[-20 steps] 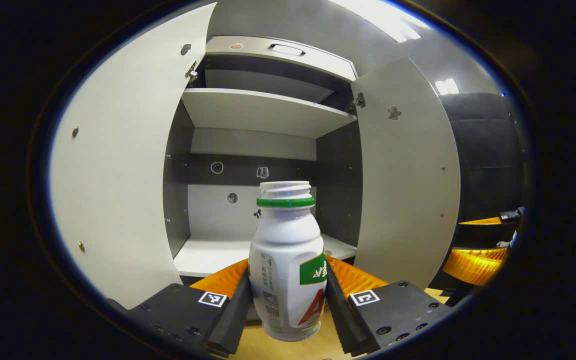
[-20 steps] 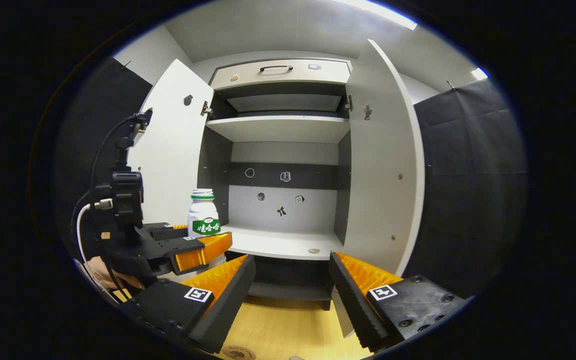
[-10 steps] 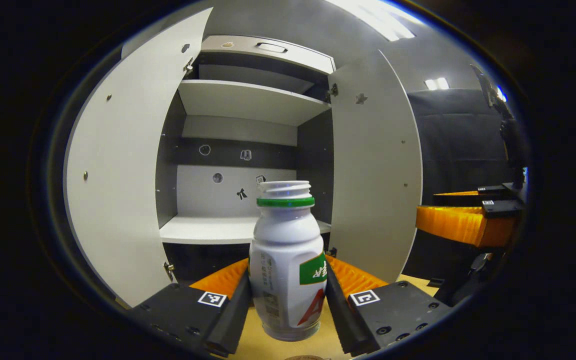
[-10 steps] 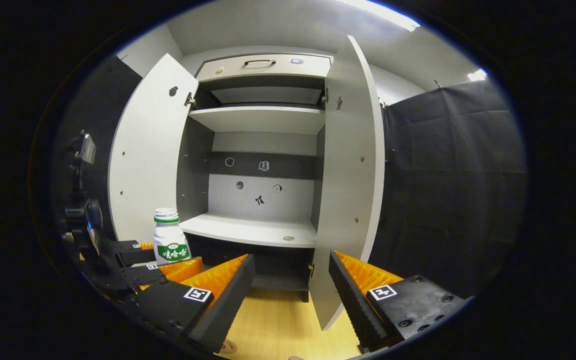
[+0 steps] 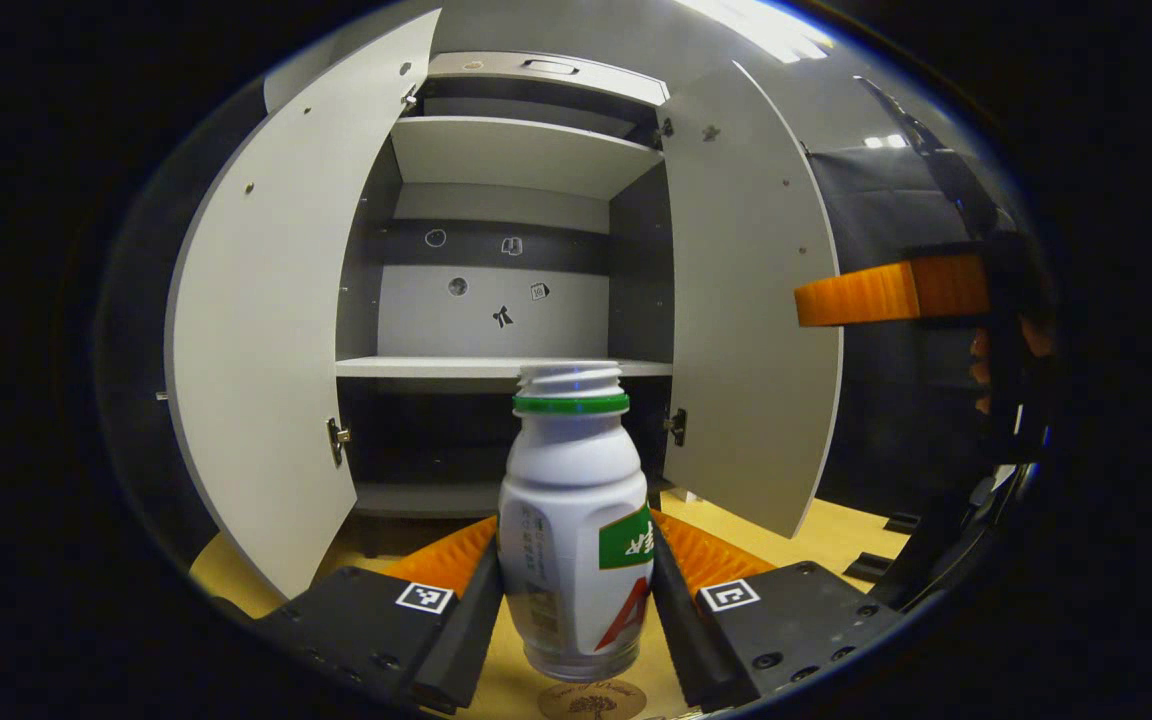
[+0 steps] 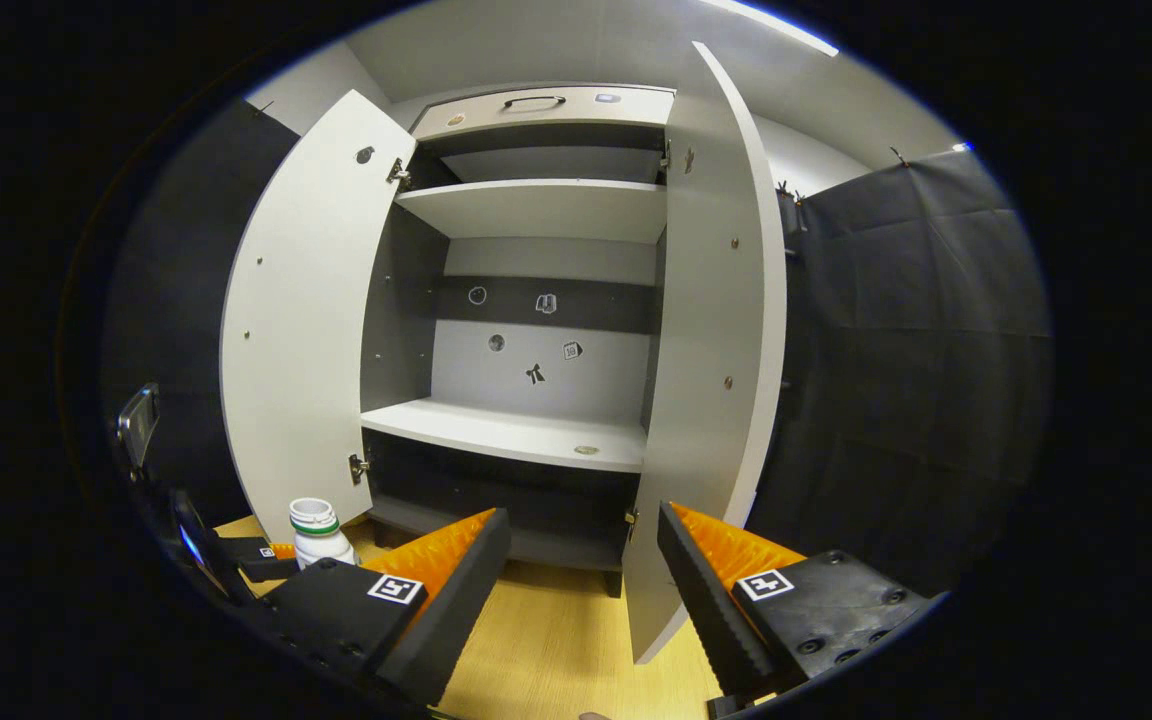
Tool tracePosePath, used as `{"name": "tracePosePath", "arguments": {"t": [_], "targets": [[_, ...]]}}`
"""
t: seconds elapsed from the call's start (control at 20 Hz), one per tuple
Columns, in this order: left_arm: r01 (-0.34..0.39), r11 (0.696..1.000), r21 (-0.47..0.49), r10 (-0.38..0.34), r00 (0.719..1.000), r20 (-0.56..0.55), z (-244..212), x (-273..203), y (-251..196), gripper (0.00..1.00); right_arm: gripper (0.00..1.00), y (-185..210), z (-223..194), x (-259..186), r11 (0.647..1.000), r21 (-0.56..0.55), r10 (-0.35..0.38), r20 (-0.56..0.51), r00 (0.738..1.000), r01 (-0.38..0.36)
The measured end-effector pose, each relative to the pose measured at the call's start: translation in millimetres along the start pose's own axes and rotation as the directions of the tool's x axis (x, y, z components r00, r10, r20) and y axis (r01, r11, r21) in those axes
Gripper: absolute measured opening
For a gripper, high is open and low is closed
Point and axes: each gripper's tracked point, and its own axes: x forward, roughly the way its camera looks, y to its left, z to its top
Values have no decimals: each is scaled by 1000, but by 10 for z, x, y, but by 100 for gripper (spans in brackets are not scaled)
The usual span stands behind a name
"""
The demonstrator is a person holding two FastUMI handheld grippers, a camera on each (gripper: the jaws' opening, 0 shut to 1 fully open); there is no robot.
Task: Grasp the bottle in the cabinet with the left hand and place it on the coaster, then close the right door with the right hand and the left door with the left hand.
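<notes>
Bottle lowered out of the cabinet, now poised just above the coaster

Over the last second the left gripper (image 5: 574,600) has carried the bottle (image 5: 572,520) down and away from the middle shelf (image 5: 416,367), which a second ago sat level with its fingers and now lies above and beyond them; both fingers clamp the bottle's sides, upright; the coaster (image 5: 591,698) has come into sight directly beneath the bottle's base, whether touching I cannot tell; placing looks nearly done, release next; the right gripper (image 6: 581,590) has risen, jaws apart and holding nothing, with the right door (image 6: 711,380) just ahead of its fingers, edge-on and wide open; left door (image 6: 311,330) also open.
</notes>
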Motion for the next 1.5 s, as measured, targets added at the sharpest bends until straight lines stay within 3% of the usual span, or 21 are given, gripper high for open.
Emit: {"name": "tracePosePath", "arguments": {"t": [0.15,0.65,1.0,1.2,1.5], "targets": [[-15,1000,10,16,1000,-8,-300,-36,-68,75,98,50,-236,46,999,-40,18,-14,1000,-19],[-47,999,-20,47,999,9,-998,-144,-211,75,98,113,-829,49,998,-14,54,-88,995,-55],[-70,997,-18,71,997,40,-1240,-108,-198,75,98,343,-1057,16,989,-40,138,-113,984,-143],[-78,997,6,77,995,69,-1242,-102,-222,77,98,293,-1097,10,988,-56,137,-118,984,-144],[-123,992,-21,124,988,88,-1108,-99,-129,90,98,245,-1079,-3,989,-48,134,-124,983,-141]]}}
